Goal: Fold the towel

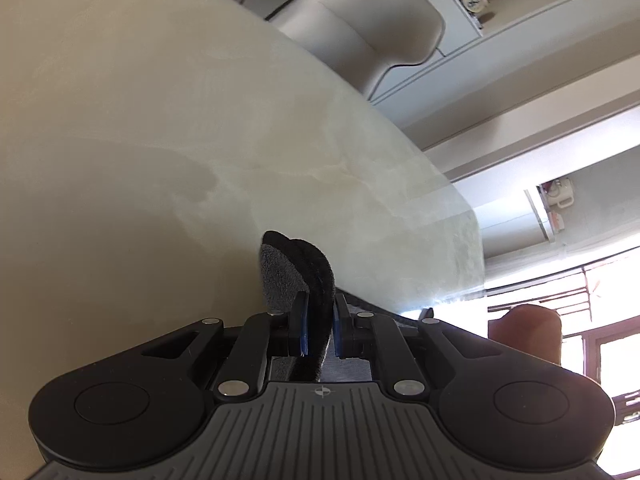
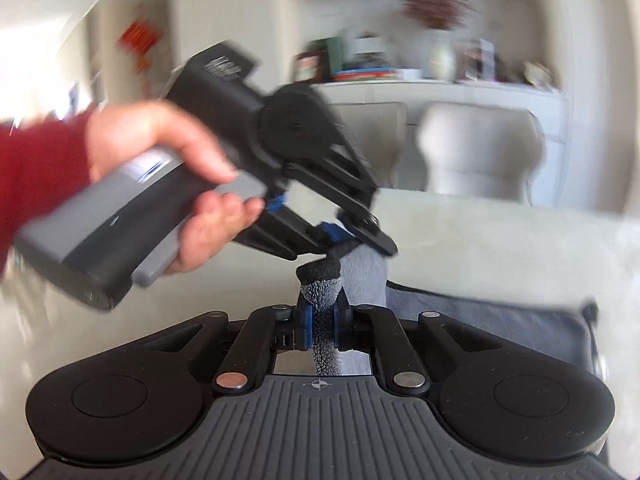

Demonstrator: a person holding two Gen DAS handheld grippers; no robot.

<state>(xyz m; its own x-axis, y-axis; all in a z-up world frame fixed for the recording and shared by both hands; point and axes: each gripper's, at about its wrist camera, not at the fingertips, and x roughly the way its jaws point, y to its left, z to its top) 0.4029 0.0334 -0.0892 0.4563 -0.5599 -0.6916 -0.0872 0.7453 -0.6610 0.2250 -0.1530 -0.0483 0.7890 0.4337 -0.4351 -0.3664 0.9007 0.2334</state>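
Observation:
The towel is grey with a dark hem. In the left wrist view my left gripper (image 1: 319, 316) is shut on a folded edge of the towel (image 1: 294, 268), which sticks up past the fingertips above the pale marble table (image 1: 160, 140). In the right wrist view my right gripper (image 2: 322, 312) is shut on a corner of the towel (image 2: 320, 280). The rest of the towel (image 2: 500, 328) lies on the table to the right. My left gripper (image 2: 344, 246), held in a hand, pinches the towel just beyond my right one.
Two beige chairs (image 2: 480, 152) stand at the table's far edge, with a white shelf unit of books and ornaments (image 2: 400, 72) behind. In the left wrist view a chair (image 1: 360, 28), the table edge (image 1: 472, 220) and a window (image 1: 560, 300) show.

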